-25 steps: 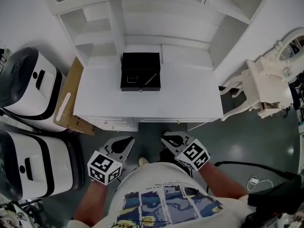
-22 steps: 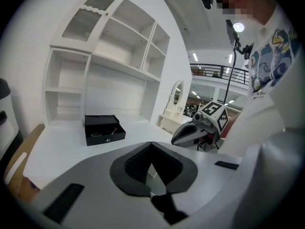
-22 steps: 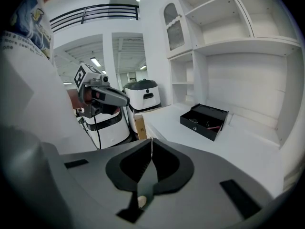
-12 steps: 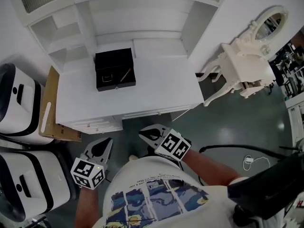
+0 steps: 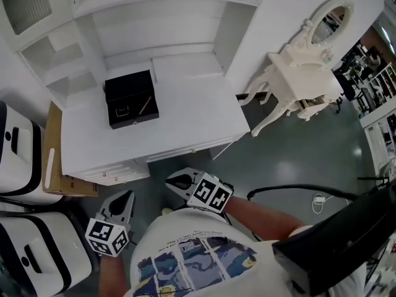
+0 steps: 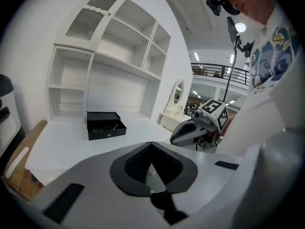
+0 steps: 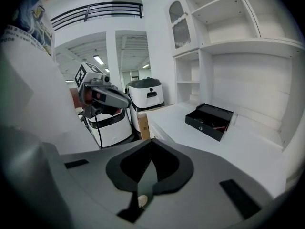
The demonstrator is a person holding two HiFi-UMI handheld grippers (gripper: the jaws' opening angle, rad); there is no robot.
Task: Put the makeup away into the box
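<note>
Head view: the white surface (image 5: 185,119) lies at upper centre, under white shelving (image 5: 142,17). The black rectangular box (image 5: 130,98), open-topped, sits toward the surface's back left. Inside it a slim reddish stick (image 5: 146,104) lies slanted at the right side, and the rest of its contents are too small to tell. Both hands are held low and close to the person's torso, short of the surface's front edge and over the grey floor (image 5: 291,159). The left tool (image 5: 125,195) is at lower left, with its marker cube facing up and its tip aimed toward the surface. The right tool (image 5: 174,180) is just right of it, slightly nearer the surface, on a bare forearm that comes in from the lower right. The two tools are near each other but apart, and both are well apart from the box. Left gripper view: the left tool (image 6: 151,143) has its dark pads pressed together with nothing between them. The box (image 6: 106,126) is ahead on the surface to the left, and the right tool (image 6: 191,130) is alongside at right. Right gripper view: the right tool (image 7: 151,142) likewise has its pads closed tip to tip and is empty. The box (image 7: 213,119) is ahead to the right, and the left tool (image 7: 104,97) is at left in front of white-and-black machines (image 7: 145,93).
</note>
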